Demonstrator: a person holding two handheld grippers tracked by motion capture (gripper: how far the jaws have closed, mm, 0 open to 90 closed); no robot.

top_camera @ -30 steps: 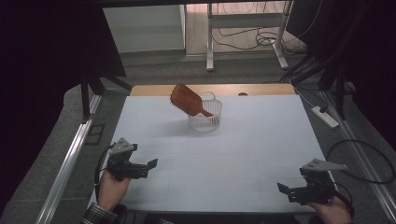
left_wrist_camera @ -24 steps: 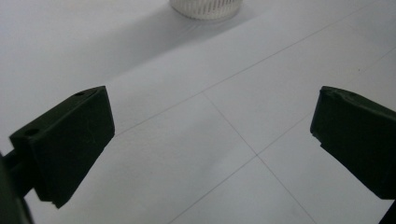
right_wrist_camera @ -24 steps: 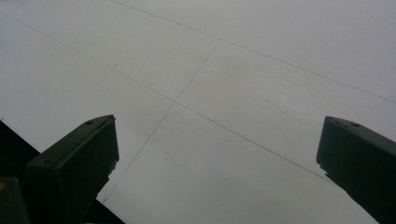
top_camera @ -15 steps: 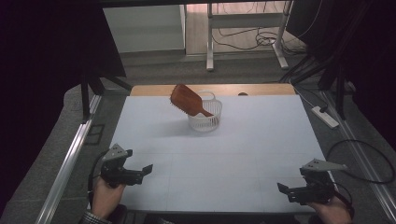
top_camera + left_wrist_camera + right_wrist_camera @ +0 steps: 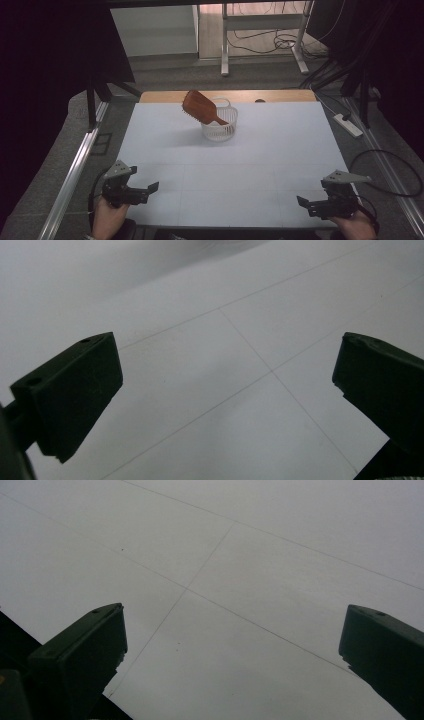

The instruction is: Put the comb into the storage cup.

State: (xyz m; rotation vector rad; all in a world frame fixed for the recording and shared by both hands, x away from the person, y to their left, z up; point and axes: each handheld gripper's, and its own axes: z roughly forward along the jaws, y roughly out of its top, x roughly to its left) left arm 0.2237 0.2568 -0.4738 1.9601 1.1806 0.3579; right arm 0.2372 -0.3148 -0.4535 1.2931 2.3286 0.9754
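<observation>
Left claw (image 5: 150, 188) and right claw (image 5: 303, 203) rest at the near edge of the pale grey surface (image 5: 260, 160), jaws spread wide, holding nothing. Well beyond, a brown wooden paddle hairbrush (image 5: 199, 106) leans tilted, handle down, in a white wire-mesh basket (image 5: 220, 126).

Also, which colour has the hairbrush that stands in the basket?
The hairbrush is reddish brown; the basket is white. The high view shows it best.
</observation>
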